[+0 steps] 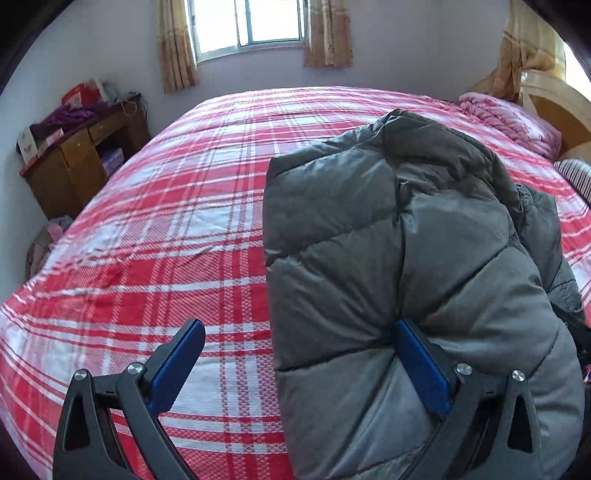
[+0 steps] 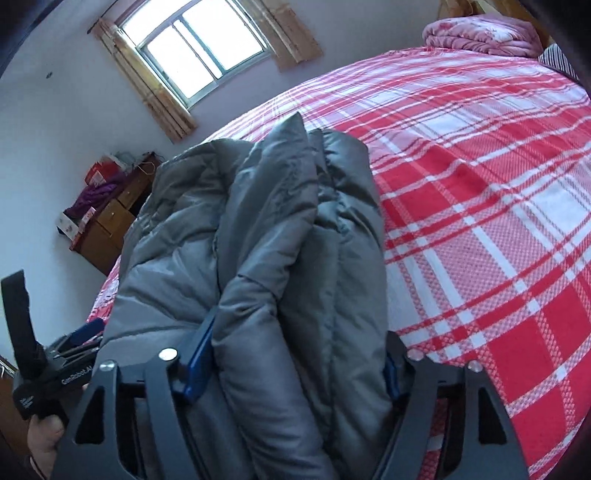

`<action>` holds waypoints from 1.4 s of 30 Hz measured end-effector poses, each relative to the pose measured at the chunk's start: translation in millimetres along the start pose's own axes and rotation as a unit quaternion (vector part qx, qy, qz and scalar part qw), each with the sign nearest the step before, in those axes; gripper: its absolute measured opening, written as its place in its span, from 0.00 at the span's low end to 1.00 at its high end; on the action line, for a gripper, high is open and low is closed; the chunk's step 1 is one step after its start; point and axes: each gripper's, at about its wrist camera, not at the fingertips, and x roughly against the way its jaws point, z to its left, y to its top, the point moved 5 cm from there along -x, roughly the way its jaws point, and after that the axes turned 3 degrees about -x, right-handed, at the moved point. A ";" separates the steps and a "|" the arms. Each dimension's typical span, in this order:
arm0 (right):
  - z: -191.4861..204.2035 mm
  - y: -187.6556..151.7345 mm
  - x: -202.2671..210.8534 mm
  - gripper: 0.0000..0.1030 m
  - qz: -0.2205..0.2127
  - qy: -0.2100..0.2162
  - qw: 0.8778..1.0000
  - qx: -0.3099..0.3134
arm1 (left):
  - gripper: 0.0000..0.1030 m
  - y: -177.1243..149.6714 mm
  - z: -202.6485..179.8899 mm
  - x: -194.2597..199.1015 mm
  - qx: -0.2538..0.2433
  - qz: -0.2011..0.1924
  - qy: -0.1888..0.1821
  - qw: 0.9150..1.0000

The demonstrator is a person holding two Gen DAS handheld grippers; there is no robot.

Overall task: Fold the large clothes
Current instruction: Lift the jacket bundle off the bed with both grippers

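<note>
A grey padded jacket (image 1: 399, 236) lies folded in a thick bundle on the bed with the red and white plaid sheet (image 1: 166, 236). My left gripper (image 1: 299, 336) is open wide; its right finger (image 1: 421, 365) presses into the jacket's near edge, its left finger hangs over the sheet. In the right wrist view the jacket (image 2: 258, 229) fills the middle. My right gripper (image 2: 299, 354) has the thick folded bundle between its fingers, jaws wide apart around it. The left gripper (image 2: 74, 339) shows at the lower left, held by a hand.
A wooden desk (image 1: 77, 162) with boxes and purple cloth stands by the far left wall. A folded pink quilt (image 1: 517, 118) lies at the bed's head on the right, with a striped pillow (image 1: 576, 177) near it. A curtained window (image 1: 247, 26) is behind.
</note>
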 end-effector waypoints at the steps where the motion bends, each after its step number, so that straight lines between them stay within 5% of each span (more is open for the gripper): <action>1: 1.3 1.8 -2.0 0.71 -0.001 -0.003 1.000 0.001 | 0.99 0.8 -0.4 -1.6 0.003 0.000 0.001 1.000; 10: 7.6 1.6 -6.6 0.59 -0.003 -0.012 1.000 0.020 | 0.99 0.4 -3.3 -5.8 0.009 -0.003 -0.001 1.000; 12: 19.3 -1.1 -8.1 0.48 0.007 0.034 0.999 0.031 | 0.99 1.1 -6.8 -4.5 0.008 -0.007 -0.006 1.000; 16: 25.3 -2.4 -15.7 0.57 0.011 0.020 0.999 0.042 | 0.98 1.4 -6.8 -9.4 0.019 0.001 -0.023 1.000; 19: 21.2 1.8 -23.9 0.57 0.025 0.037 0.999 0.024 | 0.98 -0.6 -4.3 -18.1 0.051 0.015 -0.070 0.996; 20: 22.0 2.2 -24.7 0.54 0.026 0.042 0.999 0.025 | 0.88 -0.3 -5.6 -18.0 0.052 0.014 -0.080 0.995; 21: 22.8 1.8 -24.7 0.44 0.027 0.047 0.998 0.026 | 0.61 0.3 -12.3 -14.2 0.043 0.005 -0.113 0.993; 22: 24.1 1.9 -25.2 0.36 0.029 0.058 0.998 0.024 | 0.58 1.0 -18.2 -9.2 0.032 -0.004 -0.124 0.992; 24: 26.0 1.2 -24.2 0.28 0.033 0.082 0.996 0.019 | 0.35 2.0 -29.4 1.6 -0.006 -0.018 -0.098 0.995; 26: 28.7 2.0 -17.5 0.24 0.026 0.101 0.994 0.017 | 0.22 4.2 -32.3 13.5 -0.015 -0.029 -0.092 0.995; 42: 80.6 9.9 67.8 0.21 -0.048 0.204 0.977 0.037 | 0.14 20.4 13.0 151.1 -0.023 -0.150 -0.074 0.986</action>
